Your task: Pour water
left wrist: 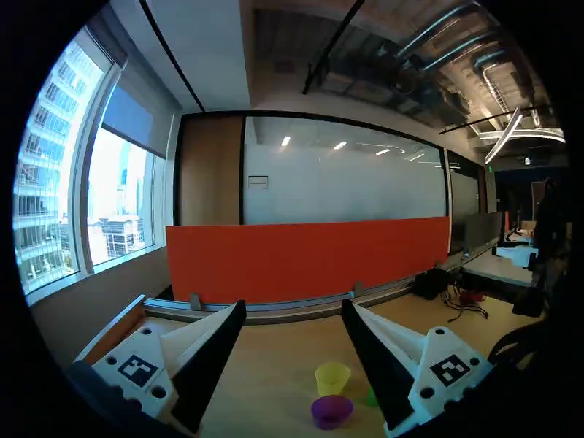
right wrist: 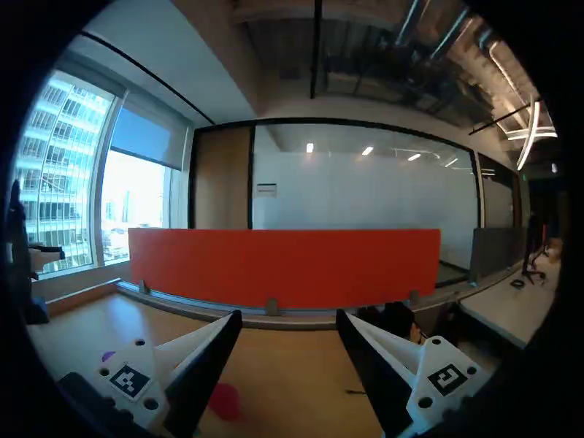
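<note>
In the left gripper view my left gripper (left wrist: 292, 306) is open above a light wooden desk (left wrist: 277, 365), with nothing between its fingers. Between and below the fingers stand a yellow cup (left wrist: 332, 378) and, nearer to me, a purple cup (left wrist: 331, 411). A green object (left wrist: 371, 398) peeks out from behind the right-hand finger. In the right gripper view my right gripper (right wrist: 288, 314) is also open and holds nothing. A red cup (right wrist: 225, 401) sits on the desk low between its fingers, and a small purple object (right wrist: 108, 356) shows past the left-hand finger.
An orange divider panel (left wrist: 306, 259) runs along the desk's far edge, with a frosted glass wall behind it. Windows line the left side. Black cables (left wrist: 460, 303) lie at the right, with more desks beyond. A dark and white device (right wrist: 25, 263) stands at the far left.
</note>
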`<state>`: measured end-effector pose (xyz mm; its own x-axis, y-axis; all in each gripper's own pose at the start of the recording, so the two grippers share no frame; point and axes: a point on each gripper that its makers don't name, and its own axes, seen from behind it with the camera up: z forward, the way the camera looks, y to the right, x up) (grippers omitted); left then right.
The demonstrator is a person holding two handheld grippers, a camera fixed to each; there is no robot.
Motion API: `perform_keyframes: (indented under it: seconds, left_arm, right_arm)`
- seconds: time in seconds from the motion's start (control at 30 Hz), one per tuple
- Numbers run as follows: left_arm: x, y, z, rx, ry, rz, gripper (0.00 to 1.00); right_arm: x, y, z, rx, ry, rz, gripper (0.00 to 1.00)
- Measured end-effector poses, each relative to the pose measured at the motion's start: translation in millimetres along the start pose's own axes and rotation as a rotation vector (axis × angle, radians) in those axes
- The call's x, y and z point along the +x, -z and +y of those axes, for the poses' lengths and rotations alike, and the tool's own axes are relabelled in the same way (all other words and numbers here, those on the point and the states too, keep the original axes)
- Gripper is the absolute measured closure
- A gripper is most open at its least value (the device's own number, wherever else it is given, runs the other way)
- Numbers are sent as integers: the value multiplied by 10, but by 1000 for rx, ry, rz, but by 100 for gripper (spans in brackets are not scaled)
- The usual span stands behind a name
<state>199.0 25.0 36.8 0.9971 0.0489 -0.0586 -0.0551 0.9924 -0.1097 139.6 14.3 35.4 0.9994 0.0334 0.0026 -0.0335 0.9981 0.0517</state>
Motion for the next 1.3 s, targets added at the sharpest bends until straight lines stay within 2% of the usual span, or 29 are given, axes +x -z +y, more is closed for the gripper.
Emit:
perform_keyframes:
  seconds: [0.17,0.3,0.6,0.87,1.07,1.3]
  left_arm:
    - [-22,-15,86,-45,-4,-12,3]
    - [-36,-36,176,-85,-7,-23,4]
    - [11,-86,421,-190,-12,-29,4]
    - [62,-98,731,-314,5,-34,4]
    - [121,-83,910,-397,24,-21,3]
    - [122,-108,976,-426,16,-31,3]
  right_arm:
    - [-11,-3,-37,32,-12,-7,1]
    - [33,9,-130,88,-26,-3,1]
    - [135,57,-468,254,-10,5,1]
    - [230,167,-813,405,9,18,0]
    - [204,208,-941,462,25,5,0]
    - [152,247,-1047,505,64,-8,0]
